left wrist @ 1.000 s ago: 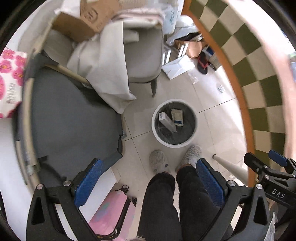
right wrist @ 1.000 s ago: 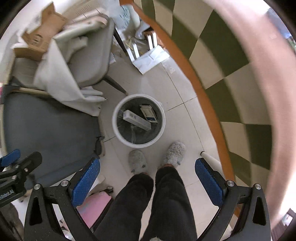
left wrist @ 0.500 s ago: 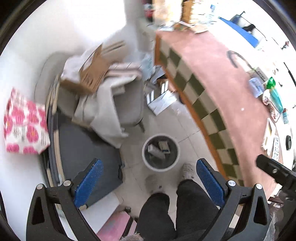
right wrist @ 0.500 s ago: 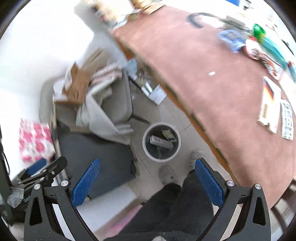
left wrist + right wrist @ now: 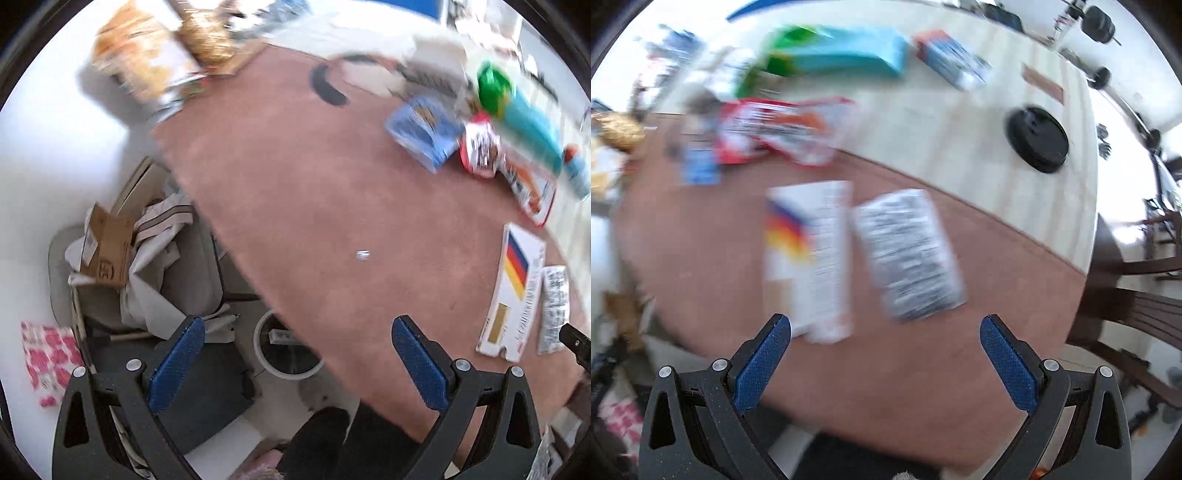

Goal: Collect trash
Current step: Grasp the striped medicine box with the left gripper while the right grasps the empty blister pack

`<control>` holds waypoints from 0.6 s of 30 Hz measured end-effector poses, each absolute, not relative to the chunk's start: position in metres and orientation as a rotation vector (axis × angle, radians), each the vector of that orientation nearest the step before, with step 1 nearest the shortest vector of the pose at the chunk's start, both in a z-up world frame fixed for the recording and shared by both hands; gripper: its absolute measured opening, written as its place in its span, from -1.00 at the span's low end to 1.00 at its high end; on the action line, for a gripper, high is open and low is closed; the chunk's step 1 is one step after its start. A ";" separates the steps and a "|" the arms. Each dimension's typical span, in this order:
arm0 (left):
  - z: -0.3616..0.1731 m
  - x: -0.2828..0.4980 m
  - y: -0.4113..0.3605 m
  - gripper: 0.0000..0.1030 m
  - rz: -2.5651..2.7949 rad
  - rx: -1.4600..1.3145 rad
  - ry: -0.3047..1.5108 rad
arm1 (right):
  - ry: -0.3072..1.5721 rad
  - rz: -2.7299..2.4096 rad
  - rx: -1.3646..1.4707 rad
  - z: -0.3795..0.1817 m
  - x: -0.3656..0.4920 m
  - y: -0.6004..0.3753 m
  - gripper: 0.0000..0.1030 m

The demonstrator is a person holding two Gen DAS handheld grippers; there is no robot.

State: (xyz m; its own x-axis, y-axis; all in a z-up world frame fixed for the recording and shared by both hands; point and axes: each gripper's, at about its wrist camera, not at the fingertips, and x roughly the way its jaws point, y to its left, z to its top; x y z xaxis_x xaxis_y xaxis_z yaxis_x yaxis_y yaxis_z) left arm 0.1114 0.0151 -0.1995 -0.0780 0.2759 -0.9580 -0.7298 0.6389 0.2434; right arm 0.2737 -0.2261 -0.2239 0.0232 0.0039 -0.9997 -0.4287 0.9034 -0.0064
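A white round bin (image 5: 260, 350) stands on the floor, half hidden under the table edge, with a box inside. On the brown table top (image 5: 295, 206) lie a white box with black, red and yellow stripes (image 5: 515, 288) (image 5: 812, 254), a silvery printed packet (image 5: 553, 306) (image 5: 908, 251), a red and white wrapper (image 5: 480, 147) (image 5: 775, 129), a blue packet (image 5: 421, 129) and a teal and green box (image 5: 524, 110) (image 5: 834, 51). My left gripper (image 5: 295, 363) is open and empty above the table edge. My right gripper (image 5: 884, 363) is open and empty, just short of the striped box and silvery packet.
A grey chair (image 5: 192, 273) piled with cloth and a cardboard box (image 5: 107, 251) stands left of the bin. A black round lid (image 5: 1036, 138) lies on the pale table part. Wooden chairs (image 5: 1137, 317) stand at the right. A pink flowered bag (image 5: 48, 362) lies lower left.
Both grippers have swung up from over the bin on the floor to the table top. The right view now faces the striped box and silvery packet. Both stay open and empty.
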 end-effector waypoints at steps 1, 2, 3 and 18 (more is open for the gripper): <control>-0.206 0.120 0.013 1.00 0.867 -0.400 1.439 | 1.533 0.345 -0.362 -0.236 0.282 -0.227 1.00; -0.214 0.128 0.011 1.00 0.858 -0.389 1.465 | 1.537 0.357 -0.375 -0.245 0.288 -0.225 0.98; -0.223 0.137 0.009 1.00 0.848 -0.380 1.492 | 1.537 0.372 -0.394 -0.252 0.292 -0.222 0.92; -0.251 0.233 -0.056 1.00 0.469 -0.452 1.567 | 1.547 0.294 -0.328 -0.276 0.344 -0.271 0.34</control>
